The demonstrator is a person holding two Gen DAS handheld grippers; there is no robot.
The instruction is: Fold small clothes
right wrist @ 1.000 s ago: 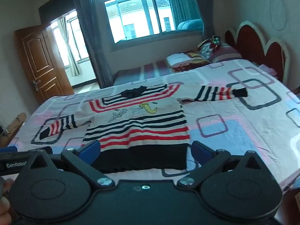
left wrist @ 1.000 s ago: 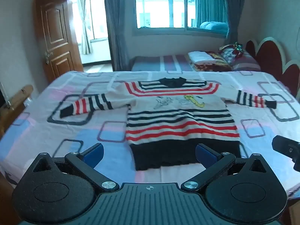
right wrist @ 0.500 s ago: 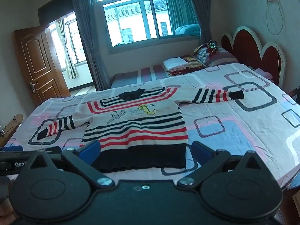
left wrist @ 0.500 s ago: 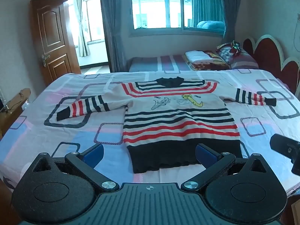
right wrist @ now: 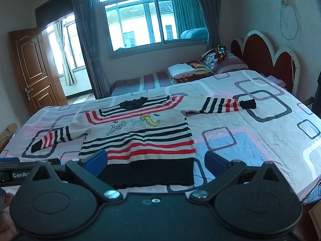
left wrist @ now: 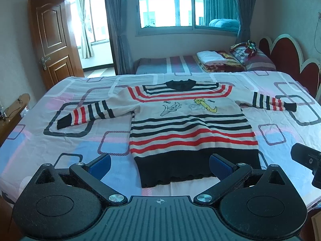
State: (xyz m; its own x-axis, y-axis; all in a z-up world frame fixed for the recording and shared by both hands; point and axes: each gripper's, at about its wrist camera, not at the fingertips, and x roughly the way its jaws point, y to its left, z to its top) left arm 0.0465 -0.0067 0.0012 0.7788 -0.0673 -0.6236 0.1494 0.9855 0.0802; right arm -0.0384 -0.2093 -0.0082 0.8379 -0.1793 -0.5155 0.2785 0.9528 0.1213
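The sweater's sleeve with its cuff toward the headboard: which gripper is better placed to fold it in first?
Probably the right gripper. It is open and sits toward that side of the sweater, nearer the sleeve. The left gripper, also open, is nearer the other sleeve.

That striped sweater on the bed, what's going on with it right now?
A person is holding two sets of tongs over the near edge of the bed, about to fold the sweater. It lies flat and face up, both sleeves spread out to the sides, nothing folded yet. The left tongs and right tongs are both open and hover near its black hem, touching nothing.
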